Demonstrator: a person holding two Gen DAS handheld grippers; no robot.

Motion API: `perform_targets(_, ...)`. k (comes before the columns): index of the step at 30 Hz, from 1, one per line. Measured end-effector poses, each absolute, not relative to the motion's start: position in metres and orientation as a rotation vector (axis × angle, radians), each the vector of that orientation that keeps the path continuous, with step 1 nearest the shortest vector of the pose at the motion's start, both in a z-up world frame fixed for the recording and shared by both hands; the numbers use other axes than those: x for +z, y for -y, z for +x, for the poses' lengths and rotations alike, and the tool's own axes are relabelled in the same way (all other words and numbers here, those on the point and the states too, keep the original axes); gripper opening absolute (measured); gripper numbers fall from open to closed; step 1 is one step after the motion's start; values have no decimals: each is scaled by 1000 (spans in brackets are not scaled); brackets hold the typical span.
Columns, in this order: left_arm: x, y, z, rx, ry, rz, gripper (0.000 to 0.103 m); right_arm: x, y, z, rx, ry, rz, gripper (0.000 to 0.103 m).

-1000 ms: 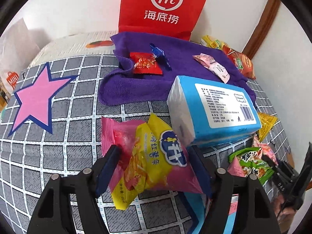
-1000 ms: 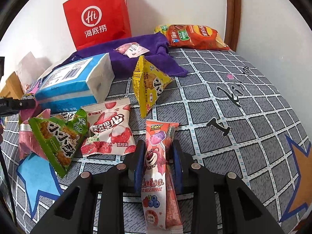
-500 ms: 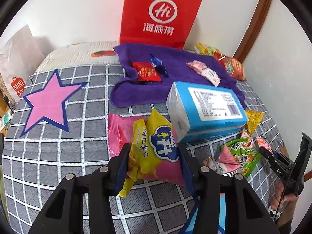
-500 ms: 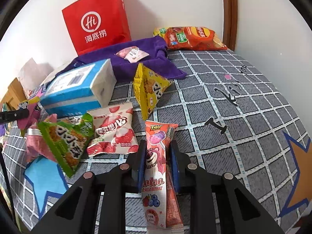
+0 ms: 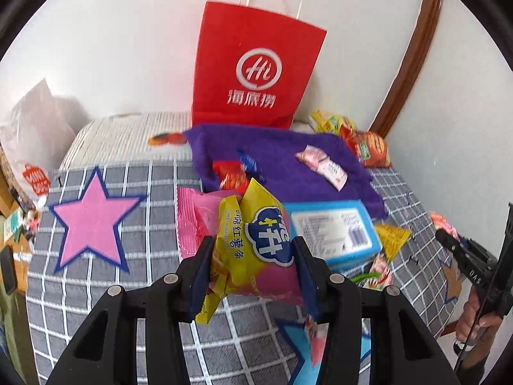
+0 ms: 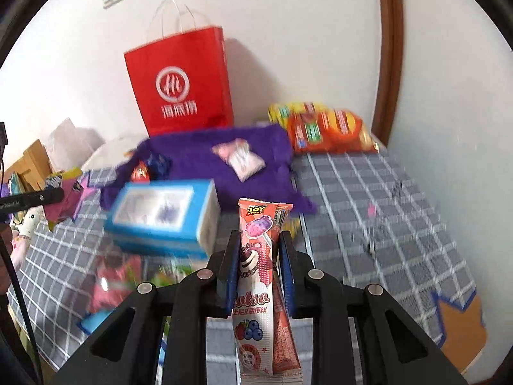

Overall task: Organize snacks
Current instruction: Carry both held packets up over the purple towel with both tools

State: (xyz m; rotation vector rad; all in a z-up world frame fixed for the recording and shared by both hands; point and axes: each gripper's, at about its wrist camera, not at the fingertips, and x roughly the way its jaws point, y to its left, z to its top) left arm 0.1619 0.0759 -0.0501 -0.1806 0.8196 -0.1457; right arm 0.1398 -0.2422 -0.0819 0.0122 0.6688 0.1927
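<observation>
My left gripper (image 5: 253,269) is shut on a yellow and pink snack bag (image 5: 253,243), held up off the grey checked bed cover (image 5: 96,308). My right gripper (image 6: 259,264) is shut on a long pink lollipop packet (image 6: 259,276), also lifted above the cover. A red paper bag (image 5: 256,73) stands against the far wall behind a purple towel (image 5: 282,157). On the towel lie a pink sachet (image 5: 322,165), a red sachet (image 5: 232,176) and a blue candy (image 5: 248,162). The red bag (image 6: 182,83) and the towel (image 6: 198,157) show in the right wrist view too.
A blue tissue pack (image 5: 333,234) lies mid-bed, with a yellow triangular snack (image 5: 392,235) and more packets beside it. Orange chip bags (image 6: 327,128) sit at the far right by a brown door frame (image 5: 410,51). The other gripper and a hand (image 5: 474,314) show at the right edge.
Both grippers closed fully on their packets and rose, lifting the yellow-pink bag and the lollipop packet off the cover. The views now tilt up toward the red bag.
</observation>
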Motion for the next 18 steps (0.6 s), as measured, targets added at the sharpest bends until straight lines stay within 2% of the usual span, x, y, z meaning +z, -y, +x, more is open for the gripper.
perform_targets(9,-23,-74,203,-152,-785,-181,46,-29,219,201,239,-621,17,23)
perform_targets(18,-11,-69,250,-149,-766,-162,46,-14,182,269,342,-627,36,23)
